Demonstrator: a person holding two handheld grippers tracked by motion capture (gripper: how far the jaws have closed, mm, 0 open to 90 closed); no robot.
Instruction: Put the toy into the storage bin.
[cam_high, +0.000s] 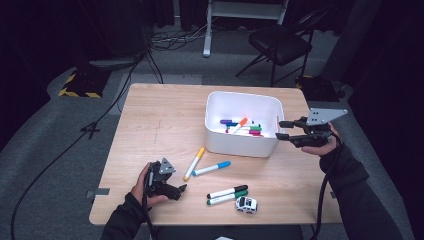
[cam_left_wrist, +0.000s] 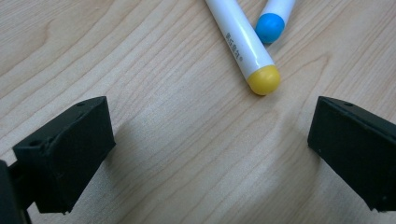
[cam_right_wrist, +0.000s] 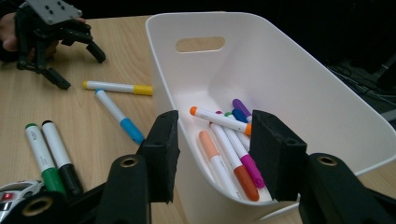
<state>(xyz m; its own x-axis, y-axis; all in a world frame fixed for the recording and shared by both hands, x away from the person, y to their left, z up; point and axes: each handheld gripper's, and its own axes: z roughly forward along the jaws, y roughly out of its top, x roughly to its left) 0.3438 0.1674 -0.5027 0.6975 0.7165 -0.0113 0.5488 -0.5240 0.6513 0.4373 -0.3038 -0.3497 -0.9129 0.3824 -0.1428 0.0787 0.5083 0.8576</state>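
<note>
A white bin (cam_high: 242, 145) on the wooden table holds several markers (cam_high: 242, 127). My right gripper (cam_high: 286, 130) hovers at the bin's right rim, open. In the right gripper view its fingertips (cam_right_wrist: 163, 154) straddle the bin (cam_right_wrist: 289, 79) above the markers (cam_right_wrist: 229, 149), with nothing held. My left gripper (cam_high: 179, 192) rests low on the table at the front left, open. In the left gripper view this gripper (cam_left_wrist: 210, 154) is spread wide over bare wood, just short of the yellow-capped marker (cam_left_wrist: 243, 46) and a blue cap (cam_left_wrist: 271, 25).
A yellow marker (cam_high: 194, 163) and a blue marker (cam_high: 211, 168) lie in front of the bin. A black marker (cam_high: 227, 191), a green marker (cam_high: 227, 198) and a small toy car (cam_high: 246, 204) lie near the front edge. A chair (cam_high: 280, 42) stands beyond the table.
</note>
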